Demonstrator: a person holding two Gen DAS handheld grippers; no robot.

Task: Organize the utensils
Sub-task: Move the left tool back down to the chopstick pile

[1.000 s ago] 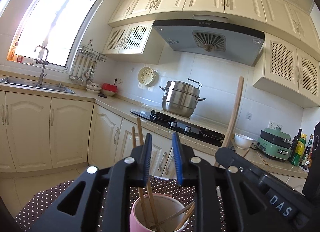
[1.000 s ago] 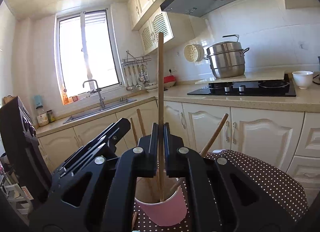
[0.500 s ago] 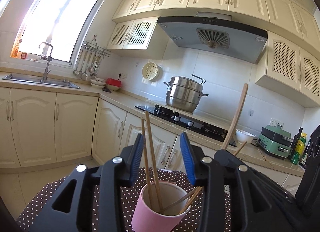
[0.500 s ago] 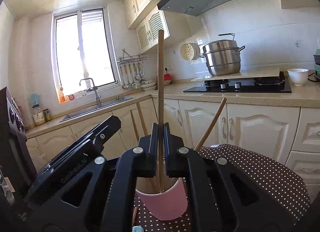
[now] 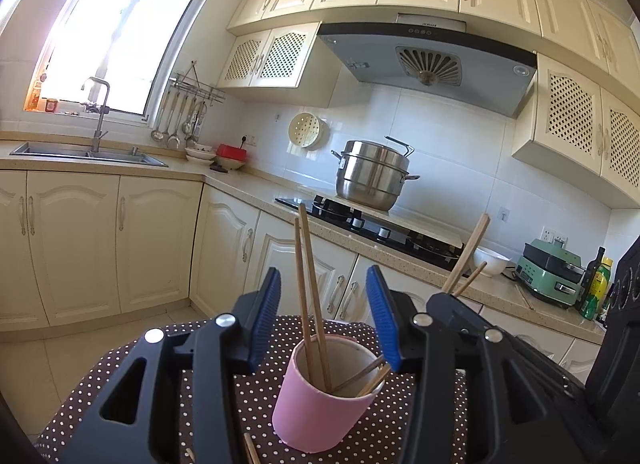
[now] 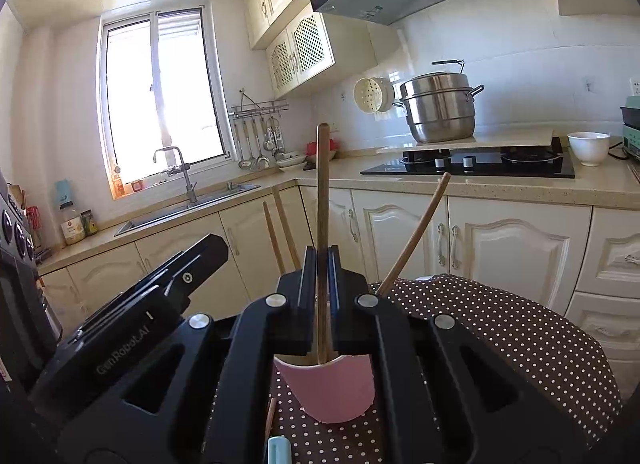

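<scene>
Pulled back and spread wider since a moment ago: left gripper (image 5: 327,316), blue pads well apart, holding nothing, with the round pink cup (image 5: 320,410) now fully in view between and just beyond them. Sunk lower into that cup (image 6: 332,392): the long brown wooden stick (image 6: 322,223), upright, pinched mid-shaft by the right gripper (image 6: 322,300), jaws closed tight on it directly above the cup's rim. Inside the cup: two light wooden chopsticks (image 5: 310,296) leaning left, others tilted right. Beneath: brown white-dotted tablecloth (image 6: 500,336). Farther off: steel steamer pot (image 5: 372,179) on the black hob (image 6: 480,161).
</scene>
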